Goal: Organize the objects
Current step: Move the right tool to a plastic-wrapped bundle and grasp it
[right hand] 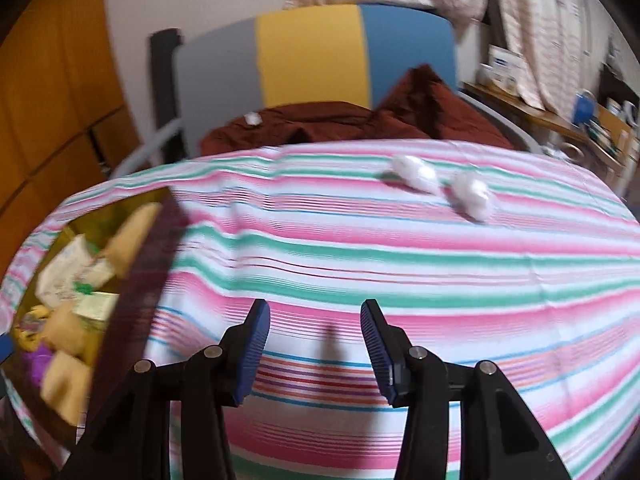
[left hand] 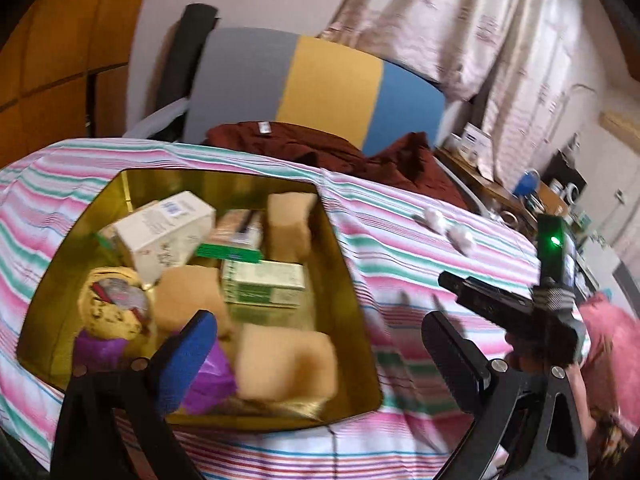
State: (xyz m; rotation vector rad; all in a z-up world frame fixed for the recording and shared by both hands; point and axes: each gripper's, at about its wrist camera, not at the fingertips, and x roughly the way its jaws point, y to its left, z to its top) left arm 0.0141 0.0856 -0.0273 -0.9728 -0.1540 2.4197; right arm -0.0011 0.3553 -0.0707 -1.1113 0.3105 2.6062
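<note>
Hard to make out: both views are smeared. The far shelf along the right wall holds small clutter too blurred to name. The tin is cut off at the left edge of the right wrist view, its contents mere tan and green patches there.

Surface: a cloth striped pink, green and white covers the table. Two white cotton balls lie near its far edge, just beside each other, well apart from the tin. A dark red garment is heaped past the far edge, against a chair back in grey, yellow and blue. Pale curtains hang behind; wooden panels stand to the left.

Tin, gold inside, on the left part of the cloth: holds a white carton, a green-and-white box, tan sponge blocks, a cookie-patterned pouch and something purple.

Left claw: pitched down over the tin's near right corner, fingers spread wide, nothing between them.

Right claw: tilted down over bare cloth, blue pads apart, holding nothing.
</note>
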